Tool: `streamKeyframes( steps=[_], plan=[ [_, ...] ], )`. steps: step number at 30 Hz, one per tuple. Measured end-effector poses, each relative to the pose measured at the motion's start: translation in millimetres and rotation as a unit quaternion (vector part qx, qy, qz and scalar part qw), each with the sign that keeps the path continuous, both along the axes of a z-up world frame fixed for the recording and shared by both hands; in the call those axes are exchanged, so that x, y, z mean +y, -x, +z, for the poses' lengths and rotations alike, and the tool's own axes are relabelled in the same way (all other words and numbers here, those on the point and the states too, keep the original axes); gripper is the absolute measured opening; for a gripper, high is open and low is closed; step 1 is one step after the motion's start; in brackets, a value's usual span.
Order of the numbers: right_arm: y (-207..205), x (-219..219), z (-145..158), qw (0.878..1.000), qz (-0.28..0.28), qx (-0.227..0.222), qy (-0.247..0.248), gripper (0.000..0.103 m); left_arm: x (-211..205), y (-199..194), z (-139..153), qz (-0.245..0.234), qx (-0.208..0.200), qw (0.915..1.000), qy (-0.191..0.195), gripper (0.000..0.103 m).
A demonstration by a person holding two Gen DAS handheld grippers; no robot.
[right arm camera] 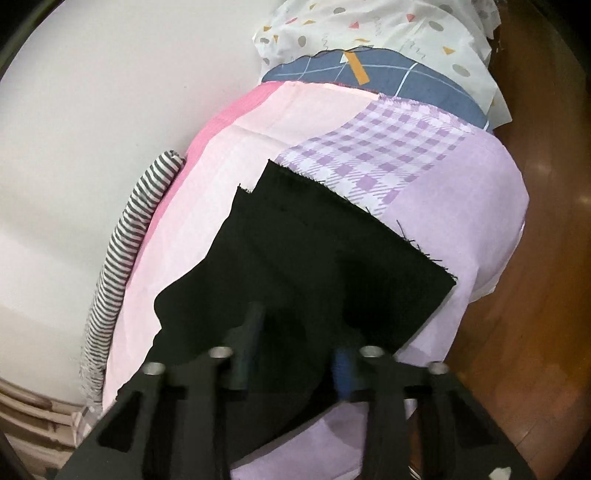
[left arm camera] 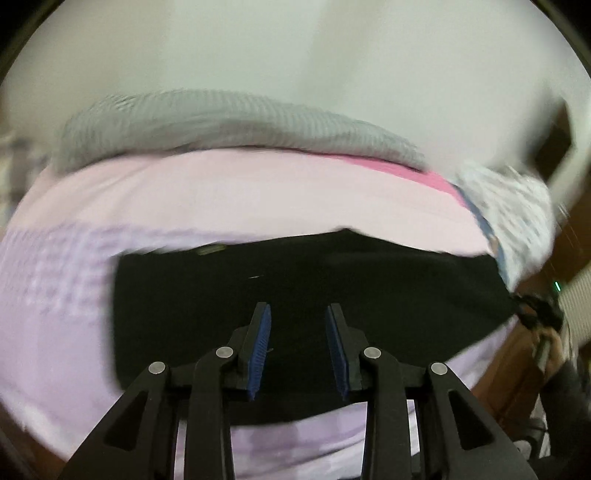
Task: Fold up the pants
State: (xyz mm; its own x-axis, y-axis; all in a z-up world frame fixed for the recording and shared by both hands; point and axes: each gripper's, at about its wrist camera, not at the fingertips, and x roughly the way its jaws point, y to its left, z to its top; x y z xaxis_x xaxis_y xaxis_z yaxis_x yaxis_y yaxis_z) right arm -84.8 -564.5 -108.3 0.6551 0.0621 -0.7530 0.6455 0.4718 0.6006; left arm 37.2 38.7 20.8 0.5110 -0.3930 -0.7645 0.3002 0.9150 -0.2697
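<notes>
Presently, item one: black pants (left arm camera: 306, 291), lying flat as a compact dark rectangle on a patchwork spread (right arm camera: 461, 206) of pale pink, lilac and lilac gingham panels. Whether that covers a tabletop or a bed cannot be told. In the right wrist view the frayed leg hems (right arm camera: 354, 206) sit stacked at 12 o'clock, one layer over another and slightly offset, which suggests the legs are already laid together and the garment folded at least once.

Item two: left tongs (left arm camera: 298, 347), blue pads parted, nothing between them, poised above the near half of the pants. Released.

Item three: right tongs (right arm camera: 295, 350), parted as well, low over the near edge of the black cloth; contact with the fabric cannot be judged, dark on dark. Nothing is seen pinched between them.

Surroundings: striped grey-and-white fabric (right arm camera: 122, 254) along the spread's edge at 9 o'clock; a blue grid-pattern cloth (right arm camera: 424, 88) and a white cloth with coloured shapes (right arm camera: 406, 33) at 1 o'clock; brown wooden floor (right arm camera: 535, 258) at 3 o'clock.

Progress, by estimate: well advanced. Remaining, at most, one more fold toward the hems or a squaring of the offset edges.
</notes>
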Motion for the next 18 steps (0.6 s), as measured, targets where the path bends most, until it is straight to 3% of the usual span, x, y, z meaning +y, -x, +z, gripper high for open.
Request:
streamKeyframes(
  steps=[3,6,10,12,15,18],
  plan=[
    [3,-4,3,1.000,-0.003,-0.005,-0.012,0.009,-60,-2,-2,-0.073,-0.020,0.9970,-0.016,0.039],
    [5,-8,11,1.000,-0.003,-0.014,-0.019,0.006,-127,5,-12,-0.164,-0.046,0.9845,-0.043,0.049],
    [7,-14,26,0.999,-0.006,-0.034,-0.035,0.005,-201,28,-26,-0.271,-0.062,0.9591,-0.053,0.052],
    [6,-16,32,0.998,-0.004,-0.042,-0.040,0.005,-236,41,-34,-0.327,-0.073,0.9399,-0.067,0.052],
    [3,-15,40,0.998,-0.001,-0.053,-0.043,0.005,-272,57,-42,-0.373,-0.101,0.9174,-0.096,0.052],
    [2,-15,47,0.997,0.000,-0.063,-0.049,0.005,-292,58,-51,-0.384,-0.095,0.9129,-0.102,0.052]
  ],
)
